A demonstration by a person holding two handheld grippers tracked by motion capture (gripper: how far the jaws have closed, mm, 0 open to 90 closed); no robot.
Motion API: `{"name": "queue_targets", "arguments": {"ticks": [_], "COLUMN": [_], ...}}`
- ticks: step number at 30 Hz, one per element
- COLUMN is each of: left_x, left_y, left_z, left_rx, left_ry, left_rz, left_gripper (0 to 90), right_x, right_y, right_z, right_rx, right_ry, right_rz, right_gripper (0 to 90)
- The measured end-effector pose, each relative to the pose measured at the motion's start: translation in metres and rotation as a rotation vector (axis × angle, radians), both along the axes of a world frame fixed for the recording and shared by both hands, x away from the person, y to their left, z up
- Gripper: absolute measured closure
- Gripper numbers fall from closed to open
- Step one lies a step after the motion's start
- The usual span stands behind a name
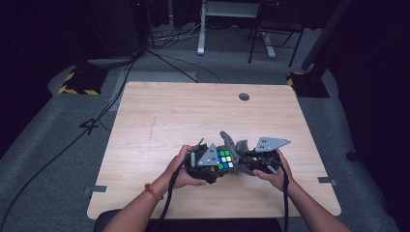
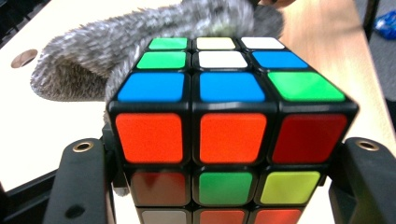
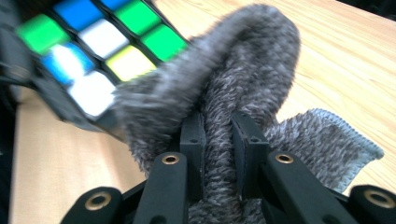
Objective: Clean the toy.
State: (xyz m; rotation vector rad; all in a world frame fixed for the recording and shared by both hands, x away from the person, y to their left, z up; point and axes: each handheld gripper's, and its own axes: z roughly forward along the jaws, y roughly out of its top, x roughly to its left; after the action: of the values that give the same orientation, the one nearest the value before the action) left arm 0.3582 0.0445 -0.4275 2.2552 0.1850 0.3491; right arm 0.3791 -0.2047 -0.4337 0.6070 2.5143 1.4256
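Left gripper view: the left gripper (image 2: 224,154) clamps the cube (image 2: 229,135) by its sides. In the right gripper view the right gripper (image 3: 218,140) pinches a fold of the grey cloth (image 3: 252,84), which is pressed against the cube. Both sit over the table (image 1: 159,111) near its front edge. Rubbing too hard could twist the cube loose from the jaws, or the thin fold could slip free.

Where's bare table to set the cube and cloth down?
Bare: far half of the table up to the grommet hole, and the left side. Crowded: near centre, where the hand-held grippers hold the cube and grey cloth.
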Motion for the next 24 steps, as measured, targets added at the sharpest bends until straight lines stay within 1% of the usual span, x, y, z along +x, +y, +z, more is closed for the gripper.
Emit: {"name": "queue_targets", "arguments": {"ticks": [1,2,4,7,10,11,12,13,15,17,19,20,21,22,24], "left_x": [0.0,0.0,0.0,0.0,0.001,0.002,0.002,0.002,0.001,0.002,0.002,0.002,0.002,0.002,0.002], "left_y": [-0.001,-0.002,-0.003,-0.003,-0.004,-0.005,-0.005,-0.006,-0.007,-0.007,-0.005,-0.005,-0.004,-0.004,-0.002], "left_z": [-0.001,-0.003,-0.004,-0.004,-0.007,-0.008,-0.009,-0.01,-0.011,-0.01,-0.009,-0.008,-0.007,-0.007,-0.005], "left_rx": [0.013,0.029,0.034,0.047,0.067,0.072,0.08,0.091,0.105,0.092,0.067,0.066,0.067,0.058,0.047], "left_ry": [0.001,-0.002,0.0,-0.007,-0.004,0.007,0.007,0.005,-0.002,0.001,0.01,0.007,0.003,0.006,0.001], "left_rz": [-0.004,-0.003,-0.004,0.003,0.006,0.008,0.007,0.01,0.011,0.007,0.001,0.004,0.004,0.001,0.0], "left_gripper": [33.3,33.2,33.2,33.2,33.1,33.0,32.9,32.9,33.0,33.1,33.2,33.2,33.3,33.3,33.4], "right_x": [-0.003,-0.005,-0.006,-0.007,-0.01,-0.011,-0.013,-0.013,-0.016,-0.016,-0.017,-0.017,-0.015,-0.015,-0.011], "right_y": [0.003,0.004,0.005,0.003,0.003,0.004,0.005,0.005,0.008,0.008,0.009,0.009,0.01,0.01,0.011], "right_z": [0.001,0.002,0.003,0.005,0.008,0.009,0.01,0.01,0.011,0.011,0.011,0.011,0.008,0.008,0.002], "right_rx": [0.008,0.009,0.008,0.03,0.047,0.047,0.054,0.054,0.044,0.041,0.028,0.02,-0.009,-0.009,-0.035], "right_ry": [-0.007,-0.013,-0.013,-0.014,-0.02,-0.026,-0.027,-0.027,-0.047,-0.053,-0.066,-0.07,-0.067,-0.067,-0.047], "right_rz": [0.023,0.03,0.03,0.034,0.042,0.042,0.051,0.051,0.055,0.052,0.049,0.047,0.041,0.041,0.037], "right_gripper": [76.7,76.8,76.9,76.9,76.9,77.0,77.0,77.0,77.0,77.0,76.9,76.9,76.9,76.9,76.9]}}
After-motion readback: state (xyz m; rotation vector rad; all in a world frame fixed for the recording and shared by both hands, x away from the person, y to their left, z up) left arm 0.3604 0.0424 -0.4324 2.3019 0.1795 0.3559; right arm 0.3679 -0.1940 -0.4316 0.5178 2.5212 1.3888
